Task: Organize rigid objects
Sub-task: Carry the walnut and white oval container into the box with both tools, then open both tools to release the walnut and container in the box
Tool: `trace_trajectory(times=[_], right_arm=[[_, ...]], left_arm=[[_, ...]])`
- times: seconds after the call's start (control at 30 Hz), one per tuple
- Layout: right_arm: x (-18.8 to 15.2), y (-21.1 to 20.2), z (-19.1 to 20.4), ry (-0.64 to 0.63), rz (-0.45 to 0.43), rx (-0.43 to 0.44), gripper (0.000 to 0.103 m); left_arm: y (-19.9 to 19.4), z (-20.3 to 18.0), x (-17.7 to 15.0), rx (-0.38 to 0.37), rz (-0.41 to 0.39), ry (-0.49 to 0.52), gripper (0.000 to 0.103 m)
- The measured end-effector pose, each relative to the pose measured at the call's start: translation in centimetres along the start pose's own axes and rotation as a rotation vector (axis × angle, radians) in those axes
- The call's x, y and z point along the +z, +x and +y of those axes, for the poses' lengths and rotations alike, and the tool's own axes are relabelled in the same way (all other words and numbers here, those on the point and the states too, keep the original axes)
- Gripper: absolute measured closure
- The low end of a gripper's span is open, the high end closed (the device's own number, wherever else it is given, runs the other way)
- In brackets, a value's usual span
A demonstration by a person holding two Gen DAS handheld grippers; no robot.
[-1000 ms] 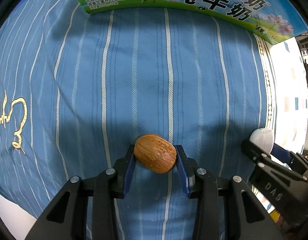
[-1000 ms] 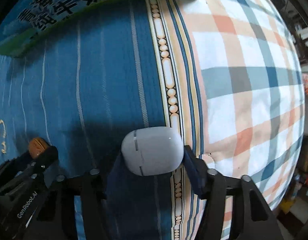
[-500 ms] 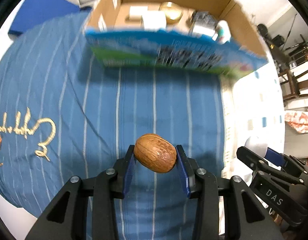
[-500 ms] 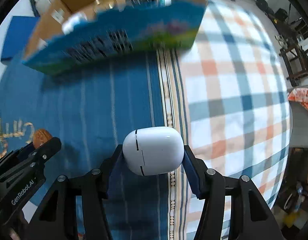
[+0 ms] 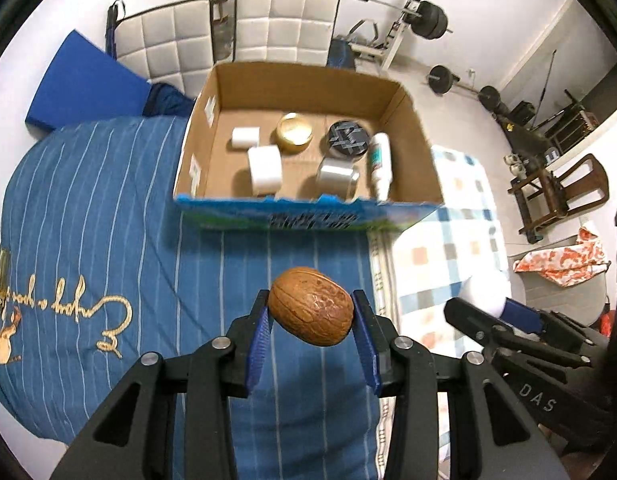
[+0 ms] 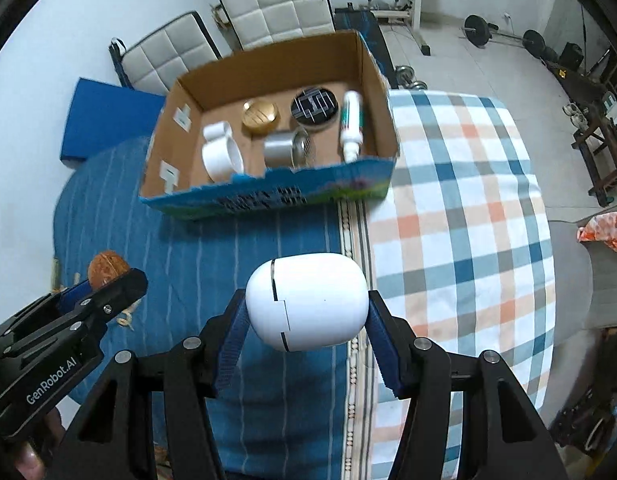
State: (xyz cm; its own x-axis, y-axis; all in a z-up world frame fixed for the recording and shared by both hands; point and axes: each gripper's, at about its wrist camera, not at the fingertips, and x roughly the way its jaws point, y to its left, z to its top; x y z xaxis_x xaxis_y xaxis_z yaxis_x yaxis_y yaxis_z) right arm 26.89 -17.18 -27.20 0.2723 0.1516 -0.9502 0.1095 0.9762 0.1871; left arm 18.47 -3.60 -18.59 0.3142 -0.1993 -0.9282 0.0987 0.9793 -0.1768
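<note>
My left gripper point(image 5: 311, 316) is shut on a brown walnut point(image 5: 310, 311) and holds it high above the blue striped bedspread point(image 5: 108, 220). My right gripper point(image 6: 307, 306) is shut on a white earbud case point(image 6: 307, 300), also raised above the bed. Each gripper shows in the other's view: the walnut point(image 6: 106, 269) at the left, the white case point(image 5: 486, 292) at the right. Ahead stands an open cardboard box point(image 5: 408, 128) point(image 6: 372, 80) holding white tape rolls, a gold tin, a dark round tin, a silver tin and a white tube.
A checked cloth point(image 6: 468, 208) covers the right part of the bed. White padded panels point(image 5: 284, 16) and a blue mat point(image 5: 80, 84) lie beyond the box. Weight equipment point(image 5: 420, 20) and wooden chairs point(image 5: 560, 196) stand on the floor at the right.
Both grippers have risen well above the bed with their objects still held. The box, seen only by its front wall a second ago, now shows its open inside.
</note>
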Motion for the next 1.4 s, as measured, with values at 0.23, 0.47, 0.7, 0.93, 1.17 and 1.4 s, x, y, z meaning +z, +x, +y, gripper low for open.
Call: trace_trajectory(times=[0.23,0.47,0.7,0.93,1.17,1.4], right_arm=[[3.2,-1.9,0.1,-0.010,-0.030,0.061,0.043],[9.5,-0.1,0.0,0.004,-0.032,0.104,0.043],[16.9,6.5,0.0,0.034,0.021,0.077,0.043],[22.4,15.4,-0.1,0.064,0.152,0.076,0.043],[26.4,20.8,0.4,0.084,0.200,0.092,0.043],[29.1,23.1,2.2,0.020,0.184,0.051,0.043]], left_arm=[[-0.6,-1.0,3.3,-0.060,-0.013,-0.002,0.067],[1.8,0.1,9.5,-0.048,-0.014,-0.015,0.067],[8.1,3.1,16.7,-0.039,0.072,-0.075,0.067],[16.9,6.0,22.3,-0.025,0.226,-0.133,0.067],[22.6,7.8,25.7,-0.006,0.312,-0.157,0.067],[25.7,7.8,27.8,0.021,0.357,-0.133,0.066]])
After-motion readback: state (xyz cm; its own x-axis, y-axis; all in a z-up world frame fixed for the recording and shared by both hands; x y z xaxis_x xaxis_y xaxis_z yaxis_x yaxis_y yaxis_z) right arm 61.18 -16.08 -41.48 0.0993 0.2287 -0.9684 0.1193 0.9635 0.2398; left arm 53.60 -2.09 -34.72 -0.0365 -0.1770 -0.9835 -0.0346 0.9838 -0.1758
